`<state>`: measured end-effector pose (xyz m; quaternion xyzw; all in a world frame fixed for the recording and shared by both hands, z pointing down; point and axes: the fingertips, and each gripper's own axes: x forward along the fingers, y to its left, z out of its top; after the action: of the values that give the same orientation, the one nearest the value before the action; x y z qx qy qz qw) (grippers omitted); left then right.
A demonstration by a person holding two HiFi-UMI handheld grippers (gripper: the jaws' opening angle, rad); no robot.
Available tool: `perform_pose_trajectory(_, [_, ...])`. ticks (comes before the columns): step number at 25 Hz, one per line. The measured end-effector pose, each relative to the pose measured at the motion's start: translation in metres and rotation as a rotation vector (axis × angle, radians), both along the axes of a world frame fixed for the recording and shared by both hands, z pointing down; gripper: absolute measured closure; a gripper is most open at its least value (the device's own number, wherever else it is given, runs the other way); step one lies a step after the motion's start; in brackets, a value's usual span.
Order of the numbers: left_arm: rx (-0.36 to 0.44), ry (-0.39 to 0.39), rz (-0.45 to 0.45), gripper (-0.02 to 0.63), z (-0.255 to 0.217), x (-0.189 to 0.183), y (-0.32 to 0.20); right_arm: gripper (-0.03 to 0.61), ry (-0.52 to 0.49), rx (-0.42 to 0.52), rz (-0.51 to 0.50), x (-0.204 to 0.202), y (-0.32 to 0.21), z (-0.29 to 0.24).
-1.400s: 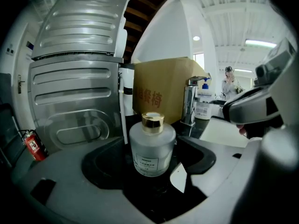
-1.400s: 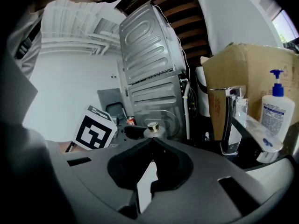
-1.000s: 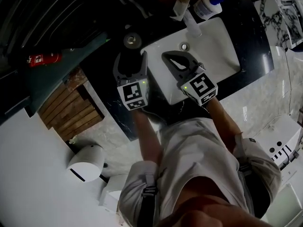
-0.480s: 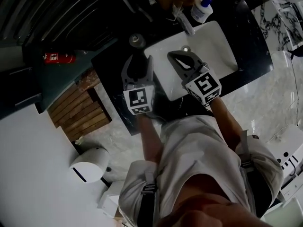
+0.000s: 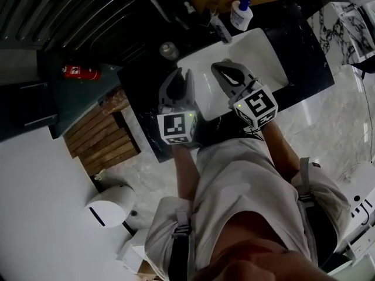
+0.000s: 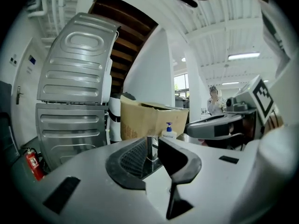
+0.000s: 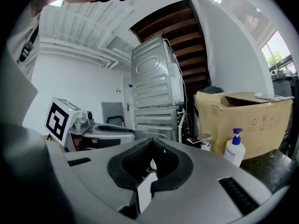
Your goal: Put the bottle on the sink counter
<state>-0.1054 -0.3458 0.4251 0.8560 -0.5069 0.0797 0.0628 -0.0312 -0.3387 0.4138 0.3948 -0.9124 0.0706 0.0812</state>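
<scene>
Sink basin (image 5: 266, 56) lies open. Along its far edge stand the faucet (image 5: 221, 29) and soap dispenser (image 5: 240, 13); the bottle (image 5: 169, 50) occupies the black counter (image 5: 139, 85) at far left.

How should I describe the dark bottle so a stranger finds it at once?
Find the white sink basin in the black counter. Left of the basin stands the dark bottle, grey-capped, unlike the white pump bottle with a blue top.

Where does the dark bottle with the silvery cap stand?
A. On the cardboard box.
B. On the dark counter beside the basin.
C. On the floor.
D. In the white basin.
B: the bottle stands on the dark counter, just beside the basin.
</scene>
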Motion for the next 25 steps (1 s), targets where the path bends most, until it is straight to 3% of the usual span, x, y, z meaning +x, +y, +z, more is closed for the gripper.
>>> perform_pose_trajectory(11, [0.032,0.028,0.038,0.607,-0.029,0.016,0.04,0.581,-0.02,0.06,0.009,0.024,0.028,-0.034])
perform_pose_trajectory(25, [0.041,0.011,0.036,0.607,-0.034,0.017,0.052,0.581,0.014,0.067,-0.023,0.018,0.04,-0.034])
